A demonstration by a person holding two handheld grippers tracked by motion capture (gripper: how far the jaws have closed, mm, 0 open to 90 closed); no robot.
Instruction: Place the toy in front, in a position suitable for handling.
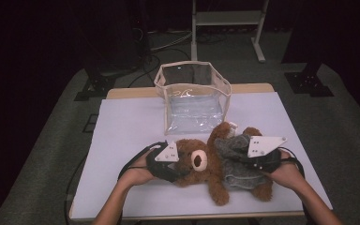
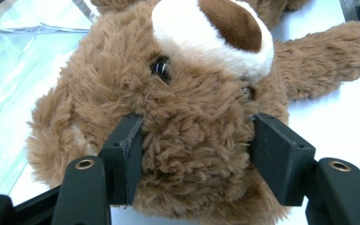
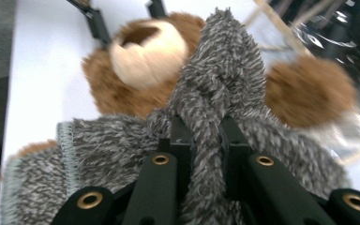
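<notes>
Dim room around a desk [image 1: 122, 140] covered in pale lilac. Left hand-held gripper [image 2: 194, 154] has its jaws pressed into the head of a brown teddy bear [image 1: 201, 161], which lies on its back near the desk's front edge. Right hand-held gripper [image 3: 206, 140] is pinching a raised fold of the bear's grey knitted sweater [image 3: 220, 79] at the torso. Behind the bear, touching its raised arm, stands an open clear plastic bag [image 1: 192, 96] with beige trim.

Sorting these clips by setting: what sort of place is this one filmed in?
Probably a lab or recording studio, not a home: one small table under a white sheet, dark surroundings, cables across the grey floor, and a metal stand behind it. A teddy bear lies on the table.
</notes>
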